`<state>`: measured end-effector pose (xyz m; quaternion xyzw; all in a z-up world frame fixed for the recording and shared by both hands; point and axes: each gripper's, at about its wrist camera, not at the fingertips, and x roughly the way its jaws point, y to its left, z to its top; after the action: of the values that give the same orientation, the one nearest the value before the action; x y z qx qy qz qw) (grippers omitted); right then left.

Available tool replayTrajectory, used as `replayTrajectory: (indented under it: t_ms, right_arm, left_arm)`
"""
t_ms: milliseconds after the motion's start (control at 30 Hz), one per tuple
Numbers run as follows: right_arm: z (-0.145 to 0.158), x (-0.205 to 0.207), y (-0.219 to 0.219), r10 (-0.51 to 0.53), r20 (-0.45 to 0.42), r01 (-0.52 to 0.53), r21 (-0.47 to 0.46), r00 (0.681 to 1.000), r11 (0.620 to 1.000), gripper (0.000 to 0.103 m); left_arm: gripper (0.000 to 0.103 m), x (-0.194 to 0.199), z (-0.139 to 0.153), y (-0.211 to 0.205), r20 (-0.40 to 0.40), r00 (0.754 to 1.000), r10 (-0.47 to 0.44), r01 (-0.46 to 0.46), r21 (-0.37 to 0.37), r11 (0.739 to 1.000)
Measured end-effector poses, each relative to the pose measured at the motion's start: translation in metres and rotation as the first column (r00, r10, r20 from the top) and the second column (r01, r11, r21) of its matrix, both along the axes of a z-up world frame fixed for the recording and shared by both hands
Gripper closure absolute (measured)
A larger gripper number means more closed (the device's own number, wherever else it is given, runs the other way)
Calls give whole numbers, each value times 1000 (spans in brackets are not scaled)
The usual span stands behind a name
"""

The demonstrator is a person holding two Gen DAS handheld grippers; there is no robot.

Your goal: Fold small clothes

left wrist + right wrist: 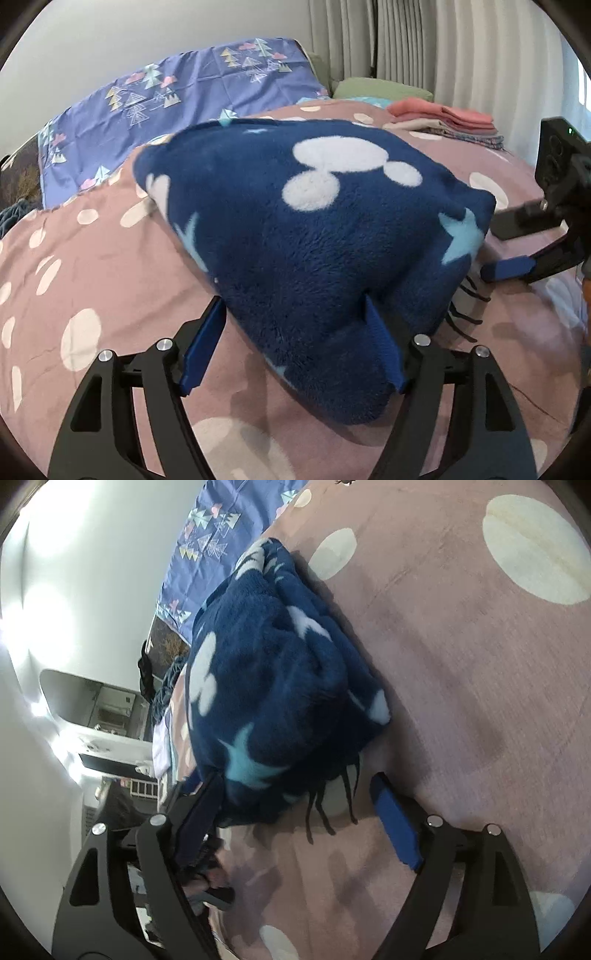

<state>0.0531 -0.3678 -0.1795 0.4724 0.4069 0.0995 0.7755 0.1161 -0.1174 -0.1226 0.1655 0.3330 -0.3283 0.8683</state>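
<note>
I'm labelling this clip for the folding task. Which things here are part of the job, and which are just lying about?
Part of the job: navy fleece garment, left gripper, right gripper.

Lying about: stack of folded clothes, purple patterned sheet, green pillow, curtains.

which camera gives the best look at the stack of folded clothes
The left wrist view: the folded stack sits clear at the far right of the bed, beyond the blue fleece. The right wrist view shows none of it, only the fleece.

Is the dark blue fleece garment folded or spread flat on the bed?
Folded: the blue fleece garment sits as a thick bundle with layers doubled over, on the pink dotted bedcover.
</note>
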Motion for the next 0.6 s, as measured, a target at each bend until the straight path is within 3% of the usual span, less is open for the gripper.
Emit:
replayTrajectory:
  t_ms: [133,367,500,600]
  right_arm:
    - [-3,0,-8,-60,-2,60,48,998,997,16]
    - [-5,13,-9,-167,-8,167,29,986,986,7]
    - [-2,27,1,-214,-12,214,3,977,977,6]
    - [-3,34,4,-233,-34,233,-8,972,972,5]
  left_arm:
    - [28,-2,9,-2,18,1000,0,0,14,1000]
    - [29,5,41,19,-18,1000,8,-11,-160,987]
    - [25,28,24,12,-102,995,15,-34,-185,982]
    - [22,25,9,4,-101,995,15,-32,-169,985]
